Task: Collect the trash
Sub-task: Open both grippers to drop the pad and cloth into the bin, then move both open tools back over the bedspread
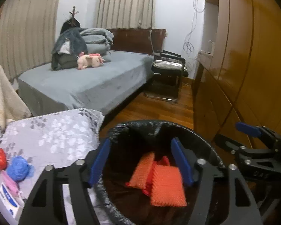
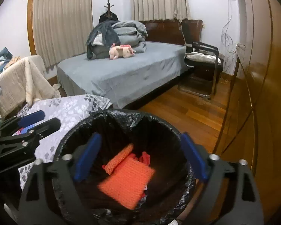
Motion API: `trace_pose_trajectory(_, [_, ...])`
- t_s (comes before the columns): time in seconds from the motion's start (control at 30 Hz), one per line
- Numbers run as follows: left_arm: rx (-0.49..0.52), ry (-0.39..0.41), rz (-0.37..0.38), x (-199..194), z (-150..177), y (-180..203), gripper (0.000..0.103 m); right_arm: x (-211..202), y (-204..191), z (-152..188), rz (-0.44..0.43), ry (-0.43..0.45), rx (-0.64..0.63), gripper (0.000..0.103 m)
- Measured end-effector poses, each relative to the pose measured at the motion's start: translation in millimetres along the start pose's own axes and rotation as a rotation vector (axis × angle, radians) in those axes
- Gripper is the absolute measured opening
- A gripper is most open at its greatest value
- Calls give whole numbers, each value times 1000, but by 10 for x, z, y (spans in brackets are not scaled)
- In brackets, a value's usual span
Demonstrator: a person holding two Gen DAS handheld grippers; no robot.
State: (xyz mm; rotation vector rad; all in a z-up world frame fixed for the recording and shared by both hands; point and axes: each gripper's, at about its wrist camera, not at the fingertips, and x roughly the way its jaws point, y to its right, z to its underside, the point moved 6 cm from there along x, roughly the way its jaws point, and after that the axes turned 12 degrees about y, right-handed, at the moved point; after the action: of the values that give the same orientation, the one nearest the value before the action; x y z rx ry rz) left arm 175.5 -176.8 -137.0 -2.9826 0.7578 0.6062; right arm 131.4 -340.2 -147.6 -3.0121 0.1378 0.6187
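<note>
Both claws, left claw (image 1: 142,161) and right claw (image 2: 138,157), hang spread and empty over the bin (image 1: 206,140), orange net (image 1: 164,181) inside. I'd lift straight clear, then go grab the blue wad (image 1: 18,167) on the counter (image 1: 61,131).

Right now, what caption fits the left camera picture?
Open left tool above the bin, orange netting lying inside.

Both grippers' fingers (image 1: 181,162) spread, empty
</note>
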Motion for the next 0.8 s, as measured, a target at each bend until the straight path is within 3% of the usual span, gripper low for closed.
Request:
trace_pose_trajectory(0.2, [-21,36,-85,-313,-78,-308,93,-87,-221,-100,-45,20,8,96])
trace_pose_trajectory(0.47, [-27,66,-224,-750,-77,-818,95,-60,-826,-186,-144,36,-18,97])
trace_pose_trajectory(0.8, [-64,53,-440,-1283,280,-1622,95,26,-1625,-158,-265,42,-59,97])
